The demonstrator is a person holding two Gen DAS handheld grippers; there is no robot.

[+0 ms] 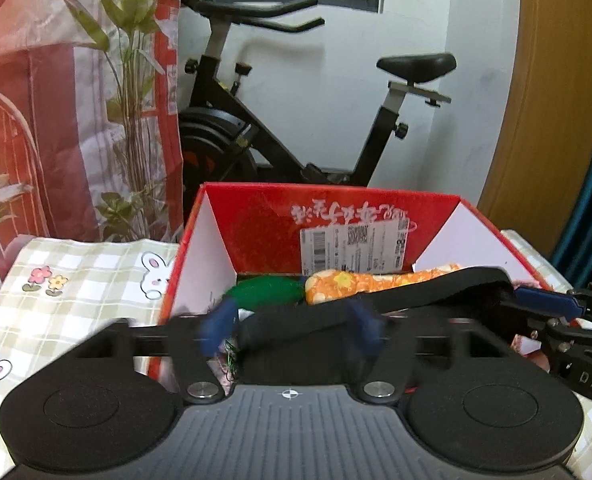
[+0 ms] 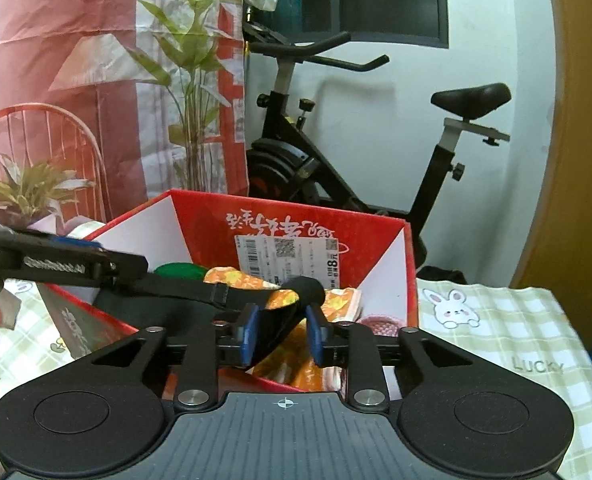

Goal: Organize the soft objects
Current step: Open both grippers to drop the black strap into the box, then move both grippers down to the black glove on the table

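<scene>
- Low in the left wrist view, the left gripper (image 1: pixel 292 328) points over the near edge of the red box (image 1: pixel 376 216), its blue pads blurred and spread wide; a black strap (image 1: pixel 304 322) runs between them, and whether they press it I cannot tell.
- At lower centre of the right wrist view, the right gripper (image 2: pixel 282 334) has narrow jaws around the strap's folded end, contact unclear.
- Behind stand an exercise bike (image 1: pixel 256 136) and checked tablecloth (image 1: pixel 84 272).
- Inside the box lie a green soft piece (image 1: pixel 264 290) and orange floral toy (image 1: pixel 360 286).
</scene>
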